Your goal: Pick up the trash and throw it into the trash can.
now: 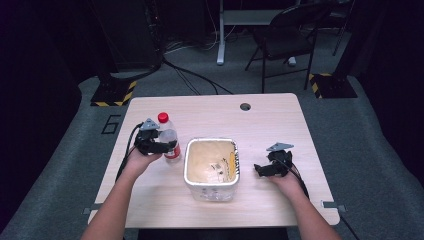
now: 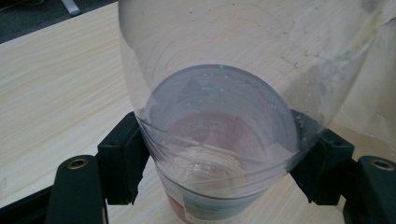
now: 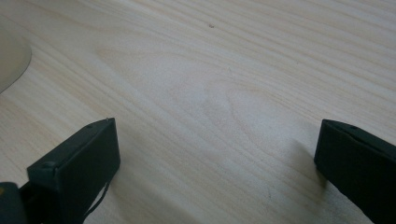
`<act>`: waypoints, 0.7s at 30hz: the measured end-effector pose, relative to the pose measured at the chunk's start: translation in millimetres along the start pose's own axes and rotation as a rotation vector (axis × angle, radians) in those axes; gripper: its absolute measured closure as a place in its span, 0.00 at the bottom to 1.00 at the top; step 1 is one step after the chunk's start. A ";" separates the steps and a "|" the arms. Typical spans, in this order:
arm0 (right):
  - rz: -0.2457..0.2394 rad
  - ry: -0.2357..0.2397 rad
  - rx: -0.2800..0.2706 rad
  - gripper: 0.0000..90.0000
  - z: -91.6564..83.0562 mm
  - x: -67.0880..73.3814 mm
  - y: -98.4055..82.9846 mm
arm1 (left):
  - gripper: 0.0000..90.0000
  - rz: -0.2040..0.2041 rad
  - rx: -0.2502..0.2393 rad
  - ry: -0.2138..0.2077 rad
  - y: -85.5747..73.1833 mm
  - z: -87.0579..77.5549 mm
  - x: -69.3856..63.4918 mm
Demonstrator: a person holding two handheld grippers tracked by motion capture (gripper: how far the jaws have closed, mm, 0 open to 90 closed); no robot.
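A clear plastic bottle (image 1: 169,140) with a red cap and a red-and-white label stands upright on the table, left of the tub. My left gripper (image 1: 161,146) is shut on the bottle; in the left gripper view the bottle (image 2: 219,116) sits squeezed between both black jaws. A clear square tub (image 1: 211,167) with a white rim stands at the table's middle. To its right my right gripper (image 1: 261,170) rests low over the bare wood, open, with nothing between its fingers (image 3: 79,163). A corner of the tub (image 3: 11,58) shows at the left edge of the right gripper view.
The light wooden table (image 1: 280,125) has a round cable hole (image 1: 245,106) near its far edge. Beyond it stand a black chair (image 1: 287,40) and a desk leg (image 1: 220,35) on grey carpet, with cables on the floor.
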State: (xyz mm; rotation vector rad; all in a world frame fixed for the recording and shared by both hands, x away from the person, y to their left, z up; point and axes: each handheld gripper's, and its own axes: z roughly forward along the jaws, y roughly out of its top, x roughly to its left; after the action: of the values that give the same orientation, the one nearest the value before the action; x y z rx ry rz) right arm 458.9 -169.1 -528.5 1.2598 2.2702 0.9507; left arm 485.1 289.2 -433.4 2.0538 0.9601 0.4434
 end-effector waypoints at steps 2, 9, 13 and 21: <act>0.000 0.000 0.000 0.00 0.0 0.0 0.0 | 0.32 0.000 0.005 0.003 0.6 -0.5 -0.2; -0.002 0.002 0.000 0.00 0.1 -0.2 0.1 | 0.32 -0.011 -0.002 0.005 1.7 -8.3 1.2; -0.001 0.002 0.000 0.00 0.1 -0.1 0.1 | 0.32 -0.012 -0.004 0.014 1.3 -16.9 1.9; 0.001 0.002 0.003 0.00 0.0 0.2 0.3 | 0.32 -0.012 -0.005 0.030 5.4 -38.5 1.8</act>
State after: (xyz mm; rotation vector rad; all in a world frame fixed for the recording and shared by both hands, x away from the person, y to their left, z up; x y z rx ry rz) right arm 459.0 -168.8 -528.3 1.2623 2.2736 0.9505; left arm 466.0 308.6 -405.6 2.0410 0.9882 0.4707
